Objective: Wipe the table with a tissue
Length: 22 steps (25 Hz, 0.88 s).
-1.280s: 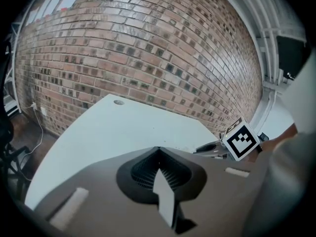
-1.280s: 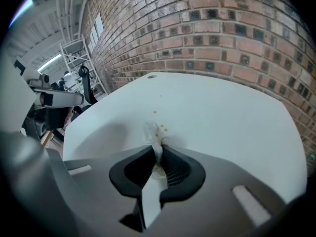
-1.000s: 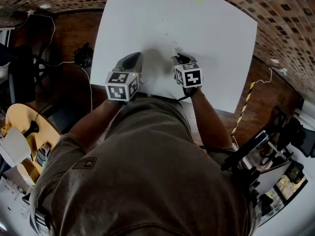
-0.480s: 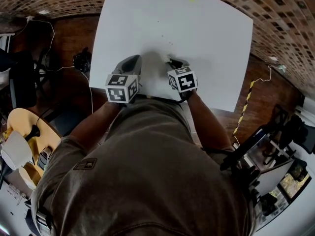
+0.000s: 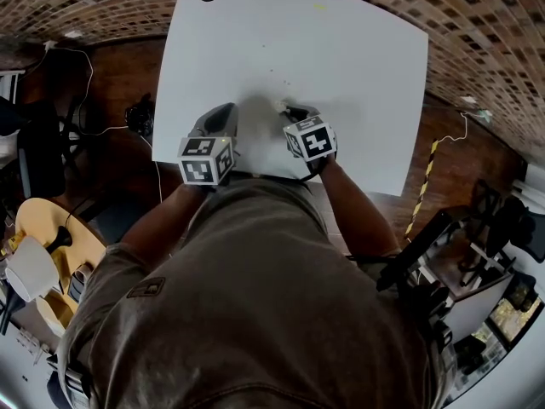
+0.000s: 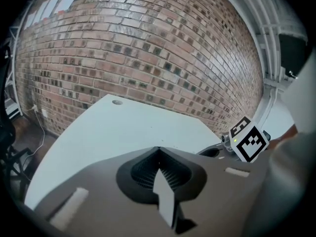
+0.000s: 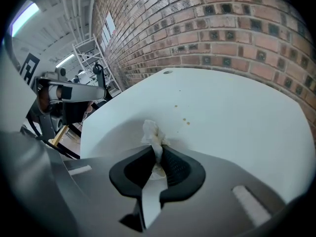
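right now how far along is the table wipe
Done: the tissue is picked up, clamped in the right gripper. In hand: it is down at the table, just short of small brown spots. Left: those spots and a yellowish mark near the far edge. The left gripper is shut, empty.

No word, brand or number can be read anywhere here. The only signs are black-and-white square patterns (codes, not letters). One set is on the left marker cube [image 5: 204, 160] of the left hand-held gripper [image 5: 226, 111], the other on the right marker cube [image 5: 311, 139] of the right hand-held gripper [image 5: 288, 109]. Both cubes sit over the near edge of the bench [image 5: 341, 58]. The right marker cube shows the same kind of pattern from the left gripper view. A small patch [image 5: 146, 284] on the person's shirt [image 5: 255, 313], on the near side of the bench, is too small to read.
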{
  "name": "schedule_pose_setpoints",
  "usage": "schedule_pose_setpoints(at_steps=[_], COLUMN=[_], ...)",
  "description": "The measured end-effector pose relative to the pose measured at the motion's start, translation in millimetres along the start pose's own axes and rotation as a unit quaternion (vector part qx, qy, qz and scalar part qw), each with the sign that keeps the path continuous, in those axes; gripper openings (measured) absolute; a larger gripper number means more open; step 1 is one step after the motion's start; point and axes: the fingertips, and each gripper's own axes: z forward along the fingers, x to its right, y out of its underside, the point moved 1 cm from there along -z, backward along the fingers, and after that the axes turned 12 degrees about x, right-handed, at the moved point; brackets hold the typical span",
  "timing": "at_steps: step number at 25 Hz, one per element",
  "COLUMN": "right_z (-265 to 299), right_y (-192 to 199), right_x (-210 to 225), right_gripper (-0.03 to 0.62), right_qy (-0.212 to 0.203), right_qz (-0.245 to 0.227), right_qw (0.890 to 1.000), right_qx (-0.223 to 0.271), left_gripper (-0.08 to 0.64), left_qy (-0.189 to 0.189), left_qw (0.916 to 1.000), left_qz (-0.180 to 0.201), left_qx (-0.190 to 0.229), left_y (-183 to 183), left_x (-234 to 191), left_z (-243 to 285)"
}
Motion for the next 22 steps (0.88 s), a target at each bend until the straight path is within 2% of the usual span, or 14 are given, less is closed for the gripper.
schedule_pose_setpoints(at_steps=[8,12,14,19,22], right_z=[14,29,39,71,89], right_y=[-64,-101,-115,-139,-147], right_x=[37,55,61,77,83], right_gripper=[0.052,0.052,0.052,0.052,0.052], right_qy=[0.01,0.01,0.008,-0.001,-0.003], right_qz=[-0.016,-0.025,-0.03,-0.045,-0.049], right_qw=[0.999,0.997,0.997,0.997,0.997], right_qx=[0.051,0.069,0.072,0.07,0.064], left_gripper=[0.002,0.002,0.002,0.002,0.002], left_qy=[-0.025,-0.042,-0.05,-0.066,-0.074], left_qw=[0.9997,0.999,0.9984,0.9978,0.9971], left_qz=[0.001,-0.015,-0.025,-0.011,-0.019], left_qx=[0.007,0.002,-0.001,0.0,-0.003], left_y=[-9,-3,1,-3,-1], left_x=[-11,-22,-26,-38,-46], left_z=[0,0,0,7,11])
